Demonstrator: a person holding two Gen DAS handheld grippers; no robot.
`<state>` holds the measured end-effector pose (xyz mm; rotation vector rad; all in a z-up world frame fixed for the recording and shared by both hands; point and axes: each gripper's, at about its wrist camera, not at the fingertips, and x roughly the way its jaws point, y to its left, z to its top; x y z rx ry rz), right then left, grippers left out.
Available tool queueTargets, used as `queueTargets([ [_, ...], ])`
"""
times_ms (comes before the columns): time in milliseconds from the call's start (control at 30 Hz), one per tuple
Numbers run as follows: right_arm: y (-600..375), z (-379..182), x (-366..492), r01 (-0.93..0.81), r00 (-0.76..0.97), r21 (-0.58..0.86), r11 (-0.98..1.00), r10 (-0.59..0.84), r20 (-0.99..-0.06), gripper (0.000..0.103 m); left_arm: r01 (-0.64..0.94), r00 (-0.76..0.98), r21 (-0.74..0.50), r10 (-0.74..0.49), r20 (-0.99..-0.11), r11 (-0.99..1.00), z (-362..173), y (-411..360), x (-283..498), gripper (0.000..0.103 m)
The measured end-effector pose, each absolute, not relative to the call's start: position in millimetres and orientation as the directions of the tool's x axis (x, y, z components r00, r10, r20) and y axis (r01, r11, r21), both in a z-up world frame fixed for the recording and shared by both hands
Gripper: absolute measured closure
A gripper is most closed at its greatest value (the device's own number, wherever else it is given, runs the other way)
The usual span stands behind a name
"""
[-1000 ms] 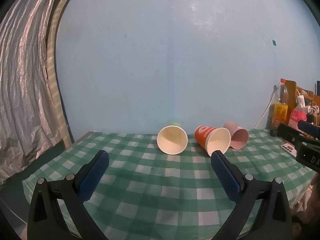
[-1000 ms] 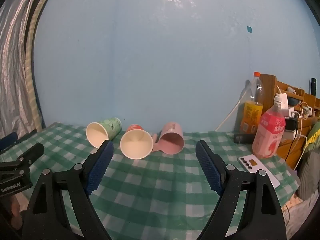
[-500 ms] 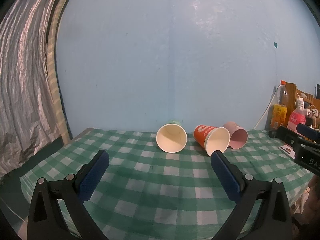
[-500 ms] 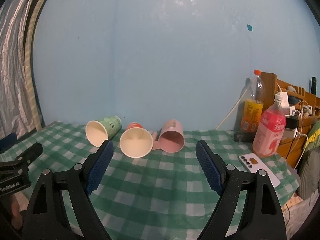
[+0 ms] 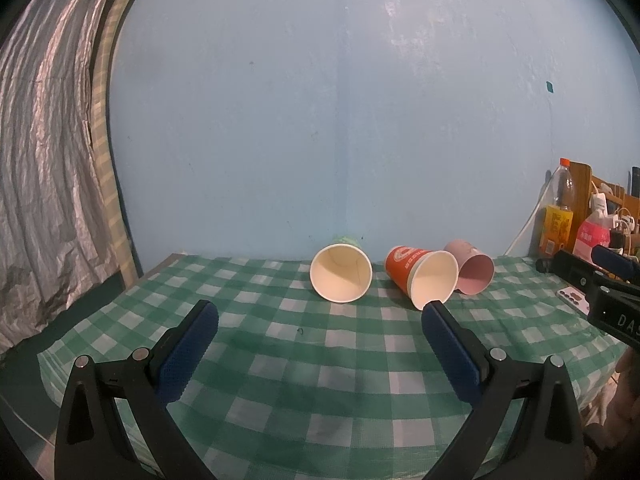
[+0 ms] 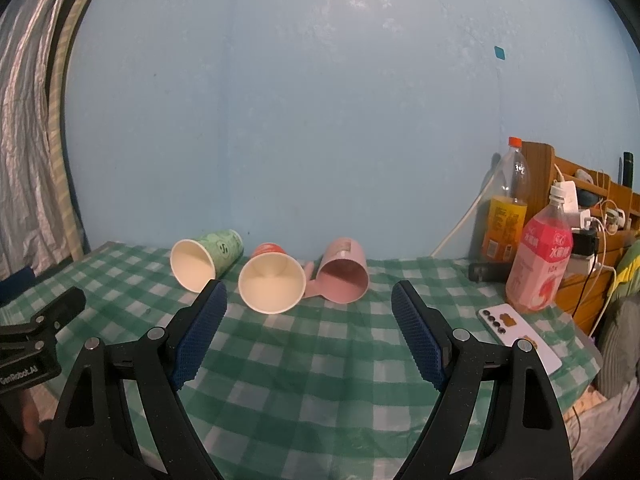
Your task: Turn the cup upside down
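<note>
Three cups lie on their sides at the back of the table, mouths toward me: a green paper cup point(image 5: 341, 273) point(image 6: 206, 258), an orange paper cup point(image 5: 422, 275) point(image 6: 272, 280) and a pink plastic mug point(image 5: 472, 267) point(image 6: 343, 277) with its handle pointing left. My left gripper point(image 5: 320, 316) is open and empty, held well short of the cups. My right gripper point(image 6: 310, 296) is open and empty, also short of them. Each gripper shows at the edge of the other's view.
The table wears a green-and-white checked cloth point(image 6: 320, 360). At the right stand an orange drink bottle point(image 6: 504, 216), a pink drink bottle point(image 6: 540, 256), a white phone point(image 6: 516, 336) and a wooden shelf point(image 6: 580, 200) with chargers. A silver curtain point(image 5: 44, 160) hangs at left.
Both grippers have barely shifted; the views drifted slightly. The cups have not moved and both grippers stay open.
</note>
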<state>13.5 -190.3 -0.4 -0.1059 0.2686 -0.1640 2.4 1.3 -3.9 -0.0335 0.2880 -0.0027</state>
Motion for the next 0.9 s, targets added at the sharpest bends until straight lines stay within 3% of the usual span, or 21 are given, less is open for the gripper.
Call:
queueTargets([
  [900, -191.6, -3.0, 15.3, 0.146, 0.95, -0.121, 0.982, -0.173, -0.26, 0.019, 0.006, 0.951, -0.048, -0.021, -0.31, 0.999, -8.4, 2.0, 6.0, 0.0],
])
